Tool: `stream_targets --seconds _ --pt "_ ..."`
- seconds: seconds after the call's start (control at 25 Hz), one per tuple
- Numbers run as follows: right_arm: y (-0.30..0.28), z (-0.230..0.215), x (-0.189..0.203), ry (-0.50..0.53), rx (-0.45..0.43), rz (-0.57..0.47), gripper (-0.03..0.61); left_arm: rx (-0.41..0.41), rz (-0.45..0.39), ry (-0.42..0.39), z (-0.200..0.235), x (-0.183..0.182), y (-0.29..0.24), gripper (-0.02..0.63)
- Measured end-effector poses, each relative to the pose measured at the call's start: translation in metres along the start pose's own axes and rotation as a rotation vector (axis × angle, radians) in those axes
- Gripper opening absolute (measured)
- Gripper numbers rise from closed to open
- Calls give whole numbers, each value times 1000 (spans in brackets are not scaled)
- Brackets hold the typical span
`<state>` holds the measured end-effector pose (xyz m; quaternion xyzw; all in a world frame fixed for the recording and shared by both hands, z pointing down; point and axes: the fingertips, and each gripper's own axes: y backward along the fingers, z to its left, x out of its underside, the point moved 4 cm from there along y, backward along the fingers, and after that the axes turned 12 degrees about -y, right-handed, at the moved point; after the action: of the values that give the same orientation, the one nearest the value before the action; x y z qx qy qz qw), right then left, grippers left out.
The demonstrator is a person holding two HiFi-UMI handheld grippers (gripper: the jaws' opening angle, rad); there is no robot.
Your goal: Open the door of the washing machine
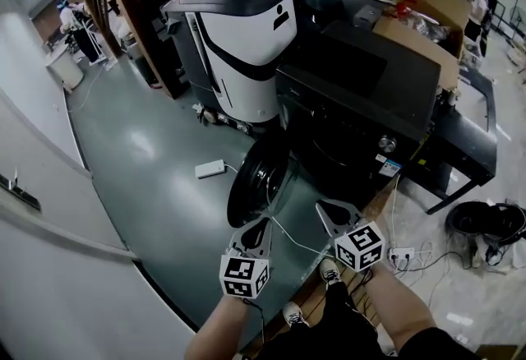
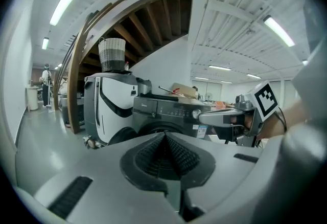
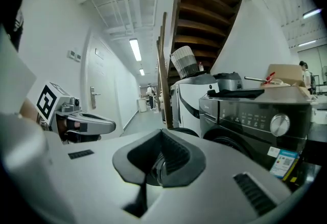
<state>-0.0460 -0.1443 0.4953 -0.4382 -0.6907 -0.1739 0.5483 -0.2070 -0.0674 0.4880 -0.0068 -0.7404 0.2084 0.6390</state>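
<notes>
The dark front-loading washing machine point(image 1: 362, 95) stands ahead of me, and its round door point(image 1: 259, 177) hangs swung out toward the grey floor. Both grippers hover in front of the machine, below the door. My left gripper point(image 1: 258, 224) is just under the door's lower edge, shut with nothing in it. My right gripper point(image 1: 326, 208) is beside it, also shut and empty. In the left gripper view the ribbed pads point(image 2: 164, 152) meet, with the washing machine point(image 2: 171, 110) beyond. The right gripper view shows closed jaws and the machine's control knob point(image 3: 279, 124).
A white appliance point(image 1: 246, 46) stands left of the washer, and an open cardboard box point(image 1: 427, 13) sits on top at the right. A white adapter point(image 1: 209, 168), cables and a power strip point(image 1: 403, 254) lie on the floor. A white wall point(image 1: 49, 210) runs along the left.
</notes>
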Motion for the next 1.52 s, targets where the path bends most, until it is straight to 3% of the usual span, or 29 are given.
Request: stream_targets --seconds 0.36,0.76,1.04,1.52 --pt "97 37 0 32 112 -57 17 166 -59 -10 -69 -11 51 21" --pt "170 23 18 -14 226 -73 17 262 -70 3 -126 -13 56 21" --pt "196 12 33 -67 268 -84 17 284 -66 -24 -144 -15 55 21" --pt "198 14 33 -78 265 -81 17 271 -64 -20 -140 -17 56 21"
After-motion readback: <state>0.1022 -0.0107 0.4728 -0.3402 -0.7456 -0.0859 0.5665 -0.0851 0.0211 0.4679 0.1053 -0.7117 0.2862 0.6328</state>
